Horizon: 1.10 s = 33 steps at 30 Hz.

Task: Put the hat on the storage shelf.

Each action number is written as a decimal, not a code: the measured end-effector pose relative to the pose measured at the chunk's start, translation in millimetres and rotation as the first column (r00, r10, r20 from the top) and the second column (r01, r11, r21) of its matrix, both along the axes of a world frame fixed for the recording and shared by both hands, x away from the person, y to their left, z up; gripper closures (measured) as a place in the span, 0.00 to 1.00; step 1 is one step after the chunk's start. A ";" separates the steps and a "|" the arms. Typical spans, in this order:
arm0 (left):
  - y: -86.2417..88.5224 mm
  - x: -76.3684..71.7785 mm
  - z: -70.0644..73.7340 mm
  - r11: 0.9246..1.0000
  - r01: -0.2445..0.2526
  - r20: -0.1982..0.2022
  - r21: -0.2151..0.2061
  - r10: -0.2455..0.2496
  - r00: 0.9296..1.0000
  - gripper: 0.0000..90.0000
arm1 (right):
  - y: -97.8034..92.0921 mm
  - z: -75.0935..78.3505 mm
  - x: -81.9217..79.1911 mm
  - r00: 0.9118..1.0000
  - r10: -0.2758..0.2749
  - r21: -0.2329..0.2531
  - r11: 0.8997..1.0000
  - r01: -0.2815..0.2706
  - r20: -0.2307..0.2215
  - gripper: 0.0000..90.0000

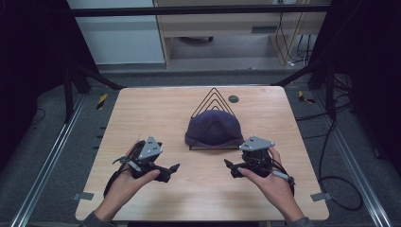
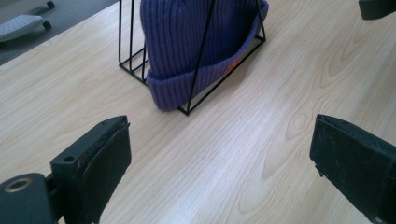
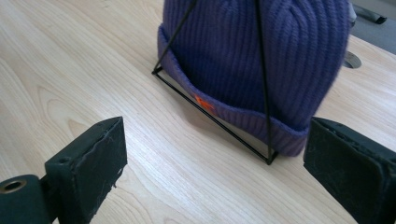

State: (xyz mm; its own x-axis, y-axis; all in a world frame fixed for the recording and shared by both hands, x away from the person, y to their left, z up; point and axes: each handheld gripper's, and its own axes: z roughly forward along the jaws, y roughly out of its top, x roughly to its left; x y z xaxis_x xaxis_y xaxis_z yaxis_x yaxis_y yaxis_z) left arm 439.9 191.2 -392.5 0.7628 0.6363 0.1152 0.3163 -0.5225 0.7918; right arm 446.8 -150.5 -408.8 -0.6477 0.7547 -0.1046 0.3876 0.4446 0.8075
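A purple ribbed knit hat [image 1: 213,130] sits in a black wire rack [image 1: 215,99] of nested triangles at the middle of the wooden table [image 1: 156,113]. In the left gripper view the hat [image 2: 187,42] stands ahead behind a front wire triangle [image 2: 201,56]. In the right gripper view the hat [image 3: 252,56] shows a small orange tag [image 3: 203,103] on its cuff. My left gripper [image 1: 172,171] hovers open, left of and nearer than the hat. My right gripper [image 1: 230,166] is open just in front of the hat's right side. Both hold nothing.
A small dark round grommet [image 1: 233,99] sits in the table behind the rack. Bare wood lies around the rack on all sides. Metal frame rails [image 1: 52,156] and cables [image 1: 331,184] run beside the table on the floor.
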 end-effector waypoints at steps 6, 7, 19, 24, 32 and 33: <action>17.3 -6.0 -3.4 0.999 -0.030 0.017 0.018 0.030 0.999 0.05 | 9.8 3.3 -0.7 1.000 0.022 -0.005 1.000 -0.022 0.003 0.06; 23.2 -6.3 -6.6 0.998 -0.048 0.022 0.031 0.047 0.999 0.05 | 12.5 3.7 -0.6 1.000 0.032 -0.010 0.999 -0.032 -0.001 0.06; 53.7 -10.0 -20.8 0.996 -0.093 -0.001 0.003 0.093 0.996 0.04 | 23.4 2.0 3.9 0.999 0.044 -0.016 0.999 -0.045 -0.013 0.07; 65.9 -10.2 -28.8 0.994 -0.114 -0.011 -0.004 0.113 0.993 0.04 | 27.1 -1.3 6.5 0.999 0.047 -0.027 0.998 -0.048 -0.025 0.07; 79.2 -10.3 -40.5 0.991 -0.137 -0.032 0.001 0.137 0.990 0.04 | 36.5 -8.4 11.2 0.998 0.052 -0.038 0.998 -0.054 -0.042 0.08; 79.2 -10.3 -40.5 0.991 -0.137 -0.032 0.001 0.137 0.990 0.04 | 36.5 -8.4 11.2 0.998 0.052 -0.038 0.998 -0.054 -0.042 0.08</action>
State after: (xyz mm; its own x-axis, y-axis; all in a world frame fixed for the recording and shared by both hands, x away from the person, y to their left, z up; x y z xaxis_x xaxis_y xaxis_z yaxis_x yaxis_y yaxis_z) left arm 429.6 270.4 -433.0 0.6720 0.7349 0.0917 0.4098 -0.4721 0.7805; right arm 457.9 -114.0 -417.1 -0.6910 0.7151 -0.1058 0.3954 0.4964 0.7728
